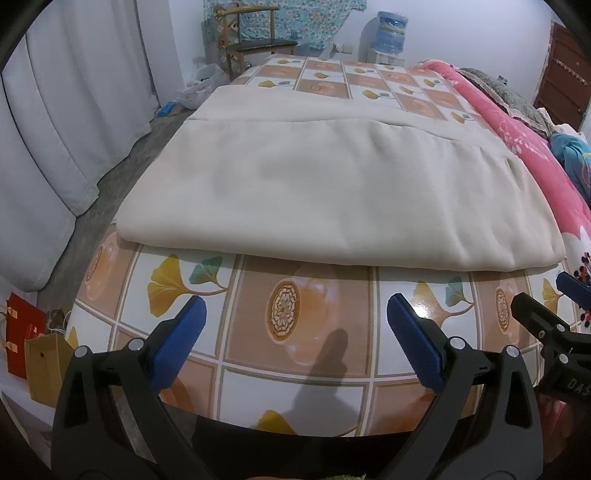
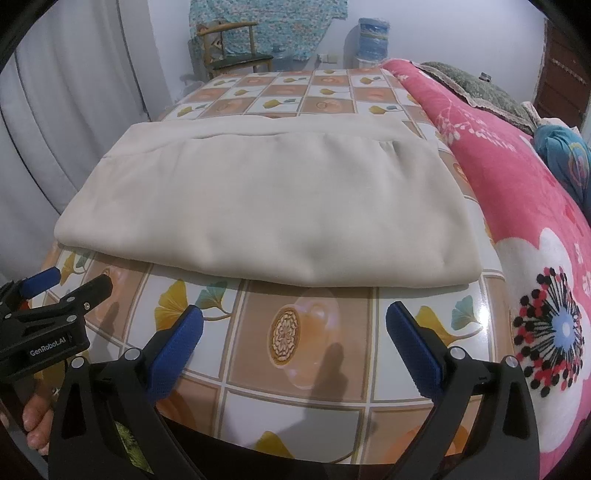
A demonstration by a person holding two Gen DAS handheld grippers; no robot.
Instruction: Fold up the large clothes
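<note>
A large cream cloth (image 1: 332, 184) (image 2: 266, 210) lies folded into a flat rectangle on the tiled-pattern table (image 1: 303, 354) (image 2: 295, 369), its near folded edge just beyond both grippers. My left gripper (image 1: 295, 314) hovers open over the bare table in front of the cloth, nothing between its blue pads. My right gripper (image 2: 293, 321) is open too, beside it to the right, short of the cloth's near edge. Each gripper shows at the edge of the other's view: the right gripper (image 1: 554, 306) and the left gripper (image 2: 66, 288).
A pink floral blanket (image 2: 517, 221) is heaped along the table's right side. A white curtain (image 1: 55, 147) hangs on the left. A wooden chair (image 1: 255, 40) and a water dispenser (image 1: 388, 33) stand at the far wall. Paper bags (image 1: 33, 347) sit on the floor at left.
</note>
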